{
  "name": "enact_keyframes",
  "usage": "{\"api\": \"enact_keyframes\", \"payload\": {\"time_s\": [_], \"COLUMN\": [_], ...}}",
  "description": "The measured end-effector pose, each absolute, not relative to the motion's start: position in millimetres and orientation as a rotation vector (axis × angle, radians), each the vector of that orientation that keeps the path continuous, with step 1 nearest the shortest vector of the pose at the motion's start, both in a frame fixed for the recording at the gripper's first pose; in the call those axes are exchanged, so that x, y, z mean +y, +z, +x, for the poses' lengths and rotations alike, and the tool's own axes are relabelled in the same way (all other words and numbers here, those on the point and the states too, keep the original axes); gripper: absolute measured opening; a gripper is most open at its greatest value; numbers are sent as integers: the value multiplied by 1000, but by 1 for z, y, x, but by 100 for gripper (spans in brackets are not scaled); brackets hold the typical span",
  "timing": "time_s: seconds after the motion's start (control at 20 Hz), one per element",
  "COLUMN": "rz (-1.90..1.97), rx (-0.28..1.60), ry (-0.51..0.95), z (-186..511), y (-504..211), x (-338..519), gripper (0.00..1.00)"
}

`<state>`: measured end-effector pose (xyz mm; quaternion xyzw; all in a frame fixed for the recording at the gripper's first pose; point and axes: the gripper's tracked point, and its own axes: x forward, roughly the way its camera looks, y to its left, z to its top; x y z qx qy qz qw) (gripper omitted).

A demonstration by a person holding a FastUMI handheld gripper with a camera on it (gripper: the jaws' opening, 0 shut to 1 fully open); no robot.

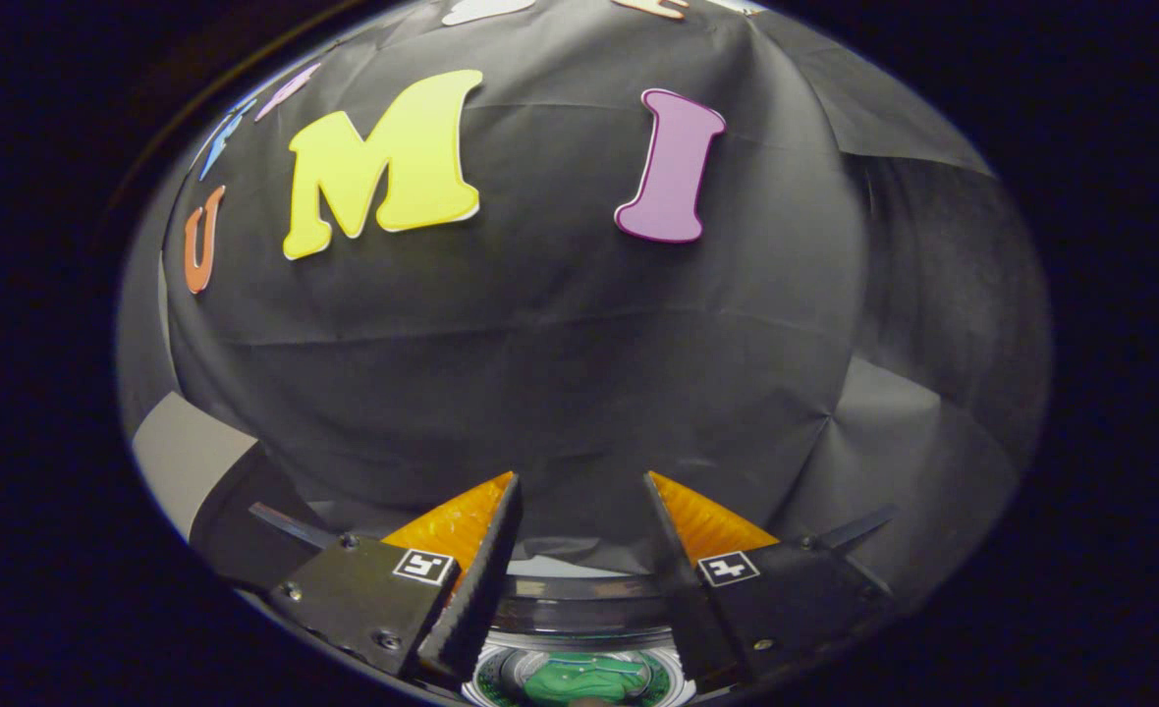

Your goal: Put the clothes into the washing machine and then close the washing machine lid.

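Black cloth wall ahead; claw stands wide open, holding nothing.
Green clothes lie inside the washing machine below the fingers; closing the lid likely comes next.

One gripper shows, its two fingers spread apart with nothing between them. One washing machine sits just below the fingers, with one round opening. Inside that opening lies one green piece of clothing. One black cloth wall stands beyond the washing machine.
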<state>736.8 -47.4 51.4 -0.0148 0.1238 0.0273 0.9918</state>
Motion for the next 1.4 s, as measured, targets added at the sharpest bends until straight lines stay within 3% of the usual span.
{"api": "enact_keyframes", "payload": {"time_s": [1.4], "rz": [-11], "rx": [101], "ry": [52], "z": [652], "y": [24], "x": [-56], "gripper": [77]}}
